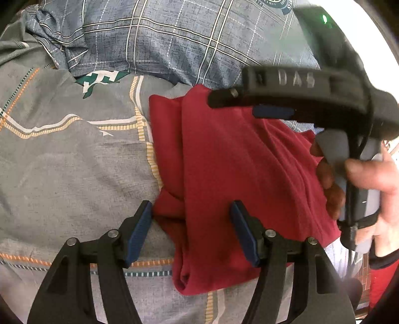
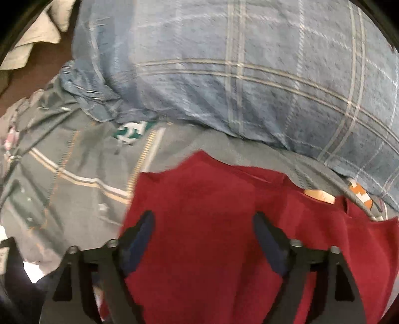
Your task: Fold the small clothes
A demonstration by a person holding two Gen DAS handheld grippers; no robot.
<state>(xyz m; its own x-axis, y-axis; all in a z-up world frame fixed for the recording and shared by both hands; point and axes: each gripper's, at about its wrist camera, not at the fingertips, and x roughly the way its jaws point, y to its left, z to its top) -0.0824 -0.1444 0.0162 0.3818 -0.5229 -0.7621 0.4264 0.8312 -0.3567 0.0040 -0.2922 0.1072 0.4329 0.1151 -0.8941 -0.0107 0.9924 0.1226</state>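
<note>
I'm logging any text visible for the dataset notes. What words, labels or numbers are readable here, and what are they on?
"DAS": raised letters on the right gripper body, left wrist view.
Round badge print on the blue plaid pillow: cut off, too small to read.
Green and white mark on the grey bedsheet: partly hidden, unreadable.

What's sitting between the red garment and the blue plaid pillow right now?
In the right wrist view, only a strip of the grey patterned bedsheet separates the red garment from the blue plaid pillow; nothing else lies on that stretch.
</note>
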